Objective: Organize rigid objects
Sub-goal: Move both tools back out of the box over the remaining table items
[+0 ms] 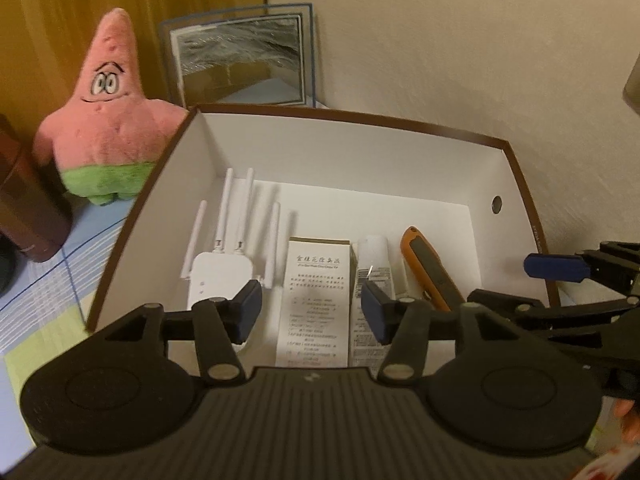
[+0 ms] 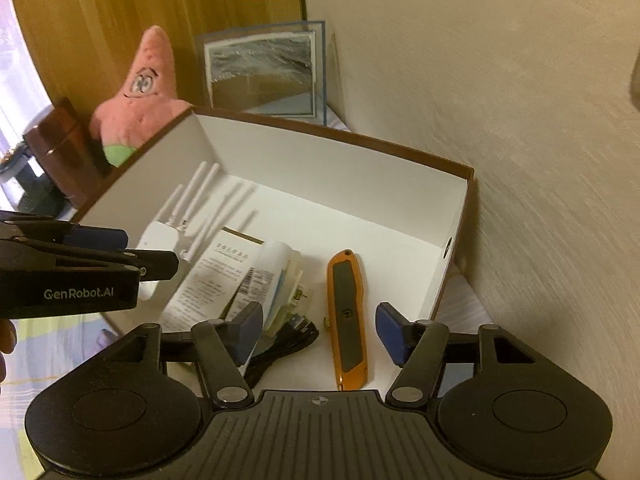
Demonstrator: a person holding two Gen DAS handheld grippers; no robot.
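A brown-edged white box [image 1: 360,152] [image 2: 328,168] holds a white router with antennas [image 1: 220,276] [image 2: 160,236], a printed carton [image 1: 314,300] [image 2: 212,280], a white tube [image 1: 372,264] [image 2: 272,268], an orange utility knife [image 1: 430,272] [image 2: 346,316] and a black cable [image 2: 280,348]. My left gripper [image 1: 312,312] hovers open above the carton, its pads apart from it. My right gripper [image 2: 320,334] stands open over the knife, which lies flat on the box floor between the fingers, untouched. Each gripper shows at the other view's edge.
A pink star plush [image 1: 104,112] [image 2: 140,100] stands left of the box beside a dark brown cylinder [image 1: 20,208] [image 2: 64,148]. A framed picture [image 1: 240,60] [image 2: 264,72] leans behind the box. A beige wall [image 1: 480,60] runs along the right.
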